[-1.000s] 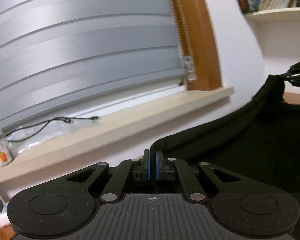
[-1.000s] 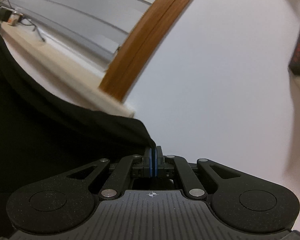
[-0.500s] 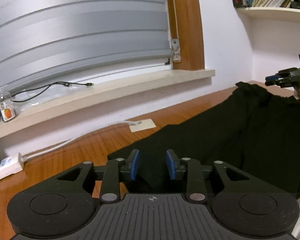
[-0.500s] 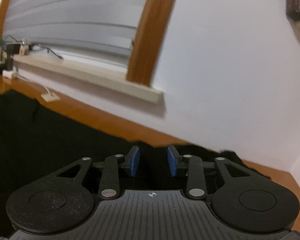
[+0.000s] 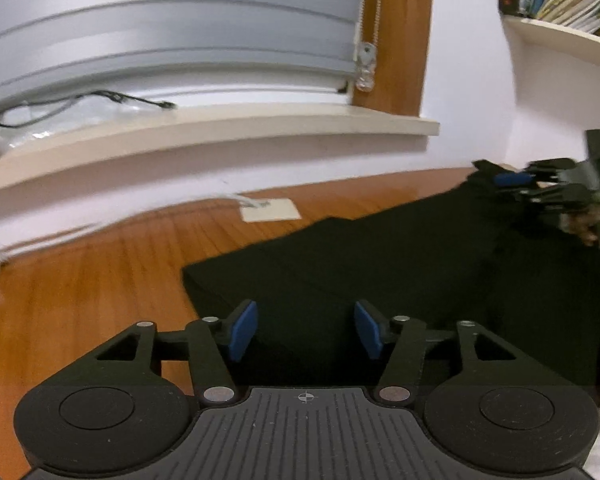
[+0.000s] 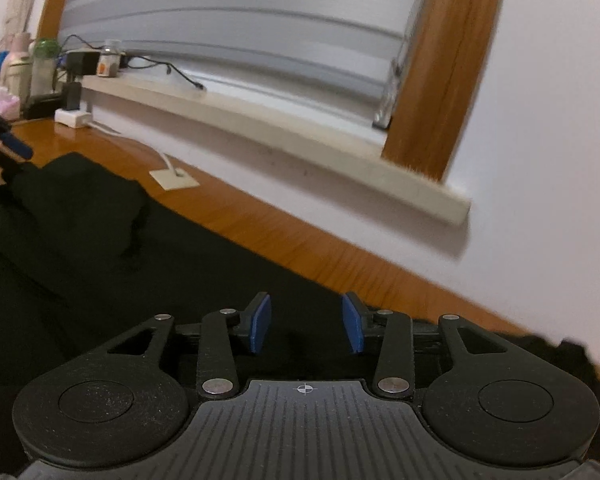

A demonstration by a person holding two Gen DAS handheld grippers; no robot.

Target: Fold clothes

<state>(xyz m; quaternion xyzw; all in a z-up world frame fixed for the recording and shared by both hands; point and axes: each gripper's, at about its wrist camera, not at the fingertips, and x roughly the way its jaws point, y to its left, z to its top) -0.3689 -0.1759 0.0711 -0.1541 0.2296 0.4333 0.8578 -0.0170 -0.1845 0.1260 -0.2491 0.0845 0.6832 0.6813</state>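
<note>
A black garment (image 5: 380, 272) lies spread flat on the wooden table (image 5: 80, 280); in the right wrist view it (image 6: 100, 248) covers the lower left. My left gripper (image 5: 305, 330) hovers over its near left corner, jaws opening, nothing pinched between the blue pads. Over the garment's far edge my right gripper (image 6: 306, 326) also has its jaws opening, with only cloth below them. Each gripper shows in the other's view: the right gripper (image 5: 540, 188) at the far right edge, the left gripper (image 6: 4, 144) at the far left.
A window sill (image 5: 220, 128) with a cable and grey blinds runs behind the table. A white socket plate (image 5: 270, 210) and power strip (image 6: 74, 118) lie on the wood. Bottles (image 6: 24, 64) crowd the far left, and a bookshelf (image 5: 560, 4) hangs at the upper right.
Both grippers were shut on the raised garment edge; they lowered, their jaws parted, and the cloth now lies flat on the table. The right hand slid sideways.
</note>
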